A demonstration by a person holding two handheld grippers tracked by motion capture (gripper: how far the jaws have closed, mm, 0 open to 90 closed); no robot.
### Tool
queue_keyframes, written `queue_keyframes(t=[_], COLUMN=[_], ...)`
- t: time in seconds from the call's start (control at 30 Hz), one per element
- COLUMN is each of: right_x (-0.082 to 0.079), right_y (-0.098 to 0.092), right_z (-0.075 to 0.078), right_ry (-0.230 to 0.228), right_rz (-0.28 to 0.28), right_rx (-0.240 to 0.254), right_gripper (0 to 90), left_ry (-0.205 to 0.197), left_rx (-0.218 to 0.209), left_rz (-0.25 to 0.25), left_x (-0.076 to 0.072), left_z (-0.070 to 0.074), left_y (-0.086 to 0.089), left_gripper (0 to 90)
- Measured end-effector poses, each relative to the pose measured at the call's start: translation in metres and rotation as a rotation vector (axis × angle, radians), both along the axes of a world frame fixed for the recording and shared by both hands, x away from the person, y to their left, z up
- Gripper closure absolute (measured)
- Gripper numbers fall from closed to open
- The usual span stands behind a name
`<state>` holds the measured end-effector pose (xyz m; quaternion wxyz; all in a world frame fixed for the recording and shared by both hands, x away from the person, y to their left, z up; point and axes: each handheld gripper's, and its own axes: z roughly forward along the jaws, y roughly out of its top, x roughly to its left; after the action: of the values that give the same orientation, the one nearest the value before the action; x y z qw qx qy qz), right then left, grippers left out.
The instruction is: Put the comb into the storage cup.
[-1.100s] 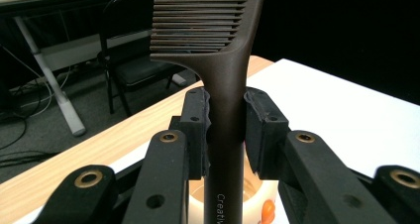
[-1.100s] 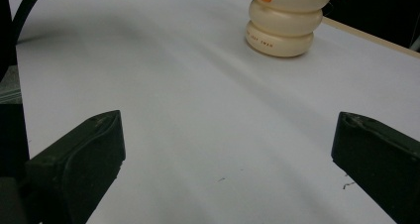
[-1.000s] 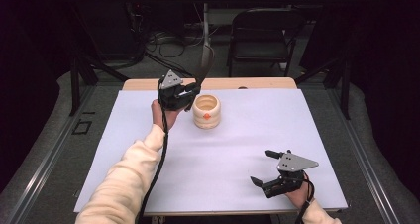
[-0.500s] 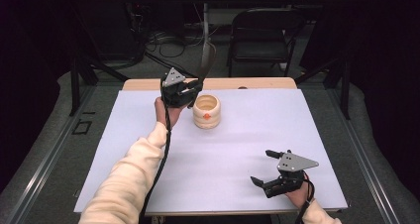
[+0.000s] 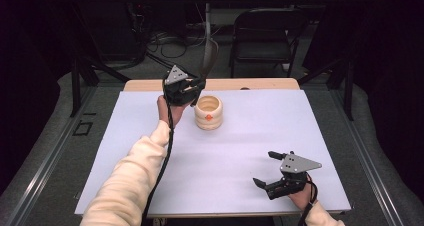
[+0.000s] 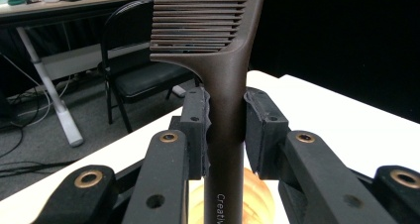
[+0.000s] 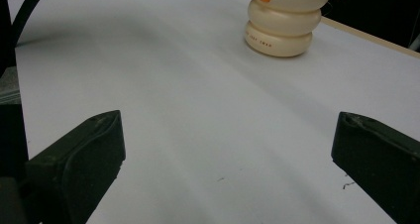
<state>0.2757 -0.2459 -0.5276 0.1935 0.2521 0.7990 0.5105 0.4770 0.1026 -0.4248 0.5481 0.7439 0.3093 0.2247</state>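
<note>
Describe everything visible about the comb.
The comb is dark brown, plastic by its look, with a long straight handle and a row of fine, even teeth running off one side of its head. Pale lettering that starts "Creativ" runs along the handle. It stands roughly upright, teeth end up, with the left gripper clamped on its handle from both sides. In the high view it rises above the gripper, beside and above the cream cup; its lower end is hidden.
</note>
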Motion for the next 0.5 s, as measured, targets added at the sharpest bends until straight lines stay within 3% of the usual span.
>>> queue_keyframes(t=[0.5], right_x=[0.0], right_y=[-0.0001], right_z=[0.0001], right_ry=[-0.003], right_rz=[0.002], right_rx=[-0.001], right_gripper=[0.0], left_ry=[-0.009], left_rx=[-0.03], left_rz=[-0.006], left_x=[0.0071], left_z=[-0.0016], left_y=[-0.0069], left_gripper=[72.7])
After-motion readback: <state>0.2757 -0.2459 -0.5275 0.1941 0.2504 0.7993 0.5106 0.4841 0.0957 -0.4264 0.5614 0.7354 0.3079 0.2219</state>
